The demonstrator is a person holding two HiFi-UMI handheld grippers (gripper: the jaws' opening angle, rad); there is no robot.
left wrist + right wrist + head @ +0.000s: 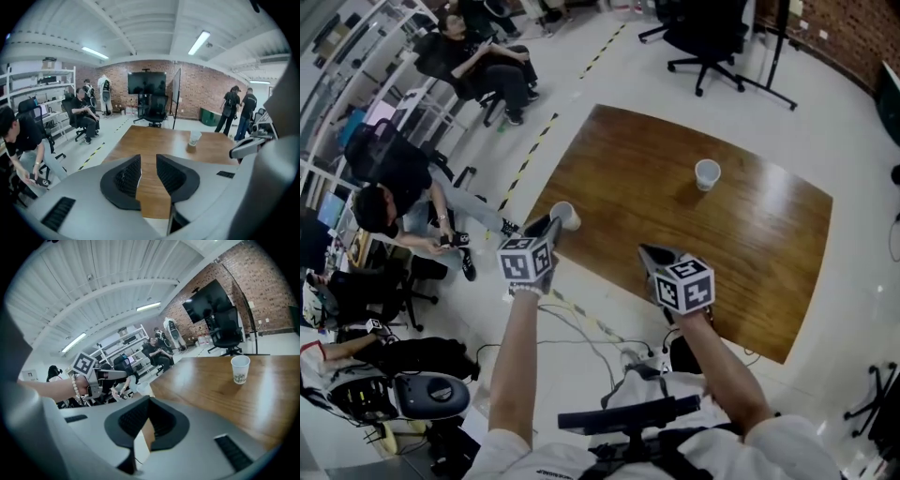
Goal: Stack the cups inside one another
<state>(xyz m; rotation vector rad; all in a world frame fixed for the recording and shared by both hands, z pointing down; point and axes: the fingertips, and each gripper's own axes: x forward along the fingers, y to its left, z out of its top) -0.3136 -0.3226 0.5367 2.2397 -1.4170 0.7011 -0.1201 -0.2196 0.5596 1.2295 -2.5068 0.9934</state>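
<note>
Head view, left to right: the left gripper [549, 228], jaws parted and empty, hovers just beside a plain white paper cup [565, 215] at the near-left corner of the wooden table [628, 169]. The right gripper [647, 252], jaws pressed together on nothing, hangs over the near edge. A second white cup [707, 174], faintly printed on its side, stands upright well apart, toward the table's middle.

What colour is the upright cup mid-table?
The cup is white with a small dark print on its side; best seen in the right gripper view.
</note>
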